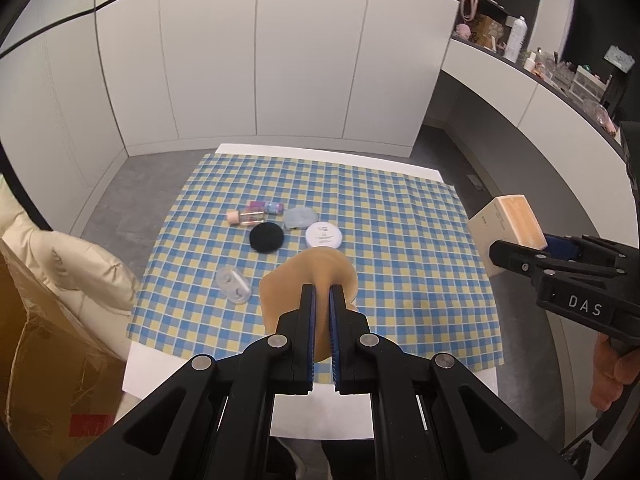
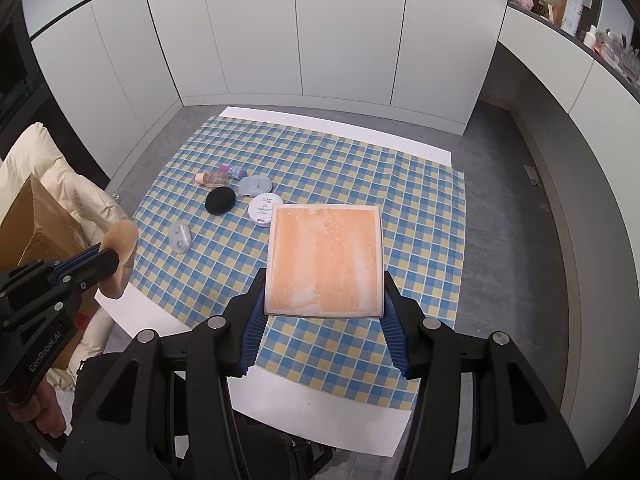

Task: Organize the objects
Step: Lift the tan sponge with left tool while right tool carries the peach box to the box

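**Two held items above a checked cloth, five still lying on it**

Two objects are already off the table. The tan puff point(image 1: 308, 276), a thin soft disc, is pinched edge-on between the nearly closed fingers of the left gripper point(image 1: 322, 294), its flat face bulging ahead of the fingertips. The orange-lined box point(image 2: 325, 261), an open shallow square, sits clamped by its two side walls in the right gripper point(image 2: 325, 312), jaws at middling width, its open face turned up toward that camera.

The coming move probably turns on one relation: the box lies to the right of the puff, at about the same height, well apart from it (both hang over the near edge of the table point(image 2: 320, 404)). The puff's flat plane stands roughly upright, so it would need laying over to enter the box.

On the checked cloth point(image 1: 400, 220) remain a black pad point(image 1: 267, 237), a white round compact point(image 1: 324, 235), a pale blue case point(image 1: 299, 217), small bottles point(image 1: 256, 212) and a clear oval case point(image 1: 233, 284).

The right wrist view alone shows the box's interior; the left wrist view shows its outer wall.
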A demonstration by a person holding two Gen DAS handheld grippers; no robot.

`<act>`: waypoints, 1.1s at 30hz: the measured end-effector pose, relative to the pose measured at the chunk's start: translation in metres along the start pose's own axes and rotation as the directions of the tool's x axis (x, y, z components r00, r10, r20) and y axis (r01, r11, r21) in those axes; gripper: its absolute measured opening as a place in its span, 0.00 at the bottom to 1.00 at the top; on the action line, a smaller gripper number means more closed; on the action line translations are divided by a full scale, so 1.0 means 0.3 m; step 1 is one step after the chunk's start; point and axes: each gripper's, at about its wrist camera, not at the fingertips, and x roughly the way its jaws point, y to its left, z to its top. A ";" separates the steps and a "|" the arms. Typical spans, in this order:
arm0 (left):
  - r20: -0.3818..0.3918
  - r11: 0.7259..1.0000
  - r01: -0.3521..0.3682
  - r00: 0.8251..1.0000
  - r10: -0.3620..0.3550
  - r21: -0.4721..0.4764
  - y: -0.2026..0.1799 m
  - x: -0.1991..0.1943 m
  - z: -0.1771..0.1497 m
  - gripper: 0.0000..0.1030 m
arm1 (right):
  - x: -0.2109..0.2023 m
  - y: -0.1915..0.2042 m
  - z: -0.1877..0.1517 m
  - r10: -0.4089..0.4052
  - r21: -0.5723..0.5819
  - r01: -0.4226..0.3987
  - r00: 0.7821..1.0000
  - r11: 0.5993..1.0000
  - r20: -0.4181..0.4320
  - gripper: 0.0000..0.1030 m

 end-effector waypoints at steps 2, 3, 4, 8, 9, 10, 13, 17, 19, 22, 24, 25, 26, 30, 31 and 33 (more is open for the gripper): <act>0.002 1.000 -0.001 1.000 0.001 -0.011 0.021 -0.003 0.001 0.06 | 0.004 0.013 0.005 0.007 -0.001 -0.007 1.000 1.000 -0.001 0.52; 0.005 1.000 -0.005 1.000 0.005 -0.016 0.032 -0.007 0.001 0.06 | 0.006 0.024 0.008 0.013 -0.009 -0.013 1.000 1.000 0.000 0.52; 0.008 1.000 -0.006 1.000 0.006 -0.020 0.038 -0.010 0.002 0.06 | 0.007 0.033 0.011 0.017 -0.015 -0.017 1.000 1.000 0.002 0.52; 0.017 0.999 -0.013 1.000 0.014 -0.034 0.070 -0.025 0.000 0.06 | 0.011 0.073 0.021 0.031 -0.034 -0.031 0.999 0.999 0.007 0.52; 0.018 0.999 -0.014 1.000 0.014 -0.038 0.076 -0.027 -0.002 0.06 | 0.013 0.083 0.022 0.033 -0.038 -0.032 0.999 0.999 0.009 0.52; 0.019 0.999 -0.014 1.000 0.015 -0.045 0.086 -0.031 -0.003 0.06 | 0.013 0.094 0.023 0.034 -0.043 -0.034 0.999 0.998 0.011 0.52; 0.025 0.998 -0.019 0.999 0.021 -0.055 0.109 -0.044 -0.005 0.06 | 0.013 0.122 0.028 0.041 -0.056 -0.040 0.999 0.998 0.017 0.52; 0.032 0.997 -0.027 0.999 0.029 -0.067 0.135 -0.063 -0.009 0.06 | 0.015 0.157 0.032 0.054 -0.069 -0.052 0.998 0.996 0.014 0.52; 0.034 0.997 -0.032 0.999 0.035 -0.075 0.150 -0.069 -0.014 0.06 | 0.016 0.176 0.035 0.059 -0.078 -0.057 0.998 0.995 0.014 0.52; 0.037 0.996 -0.039 0.998 0.043 -0.084 0.172 -0.079 -0.020 0.06 | 0.016 0.203 0.040 0.066 -0.089 -0.065 0.998 0.994 0.017 0.52; 0.040 0.995 -0.044 0.998 0.048 -0.093 0.190 -0.087 -0.023 0.06 | 0.018 0.218 0.043 0.068 -0.092 -0.066 0.998 0.994 0.017 0.52; 0.042 0.994 -0.045 0.998 0.049 -0.097 0.199 -0.091 -0.023 0.06 | 0.019 0.228 0.045 0.069 -0.093 -0.067 0.997 0.993 0.019 0.52; 0.046 0.994 -0.048 0.998 0.053 -0.099 0.207 -0.096 -0.025 0.06 | 0.019 0.238 0.048 0.070 -0.095 -0.068 0.997 0.993 0.022 0.52; 0.055 0.992 -0.062 0.996 0.068 -0.109 0.242 -0.114 -0.031 0.06 | 0.021 0.276 0.052 0.081 -0.111 -0.078 0.997 0.991 0.022 0.52; 0.057 0.992 -0.066 0.996 0.072 -0.111 0.251 -0.118 -0.034 0.06 | 0.024 0.291 0.054 0.084 -0.117 -0.081 0.996 0.990 0.021 0.52; 0.061 0.991 -0.075 0.995 0.083 -0.115 0.267 -0.128 -0.040 0.06 | 0.022 0.315 0.053 0.087 -0.121 -0.084 0.996 0.989 0.020 0.52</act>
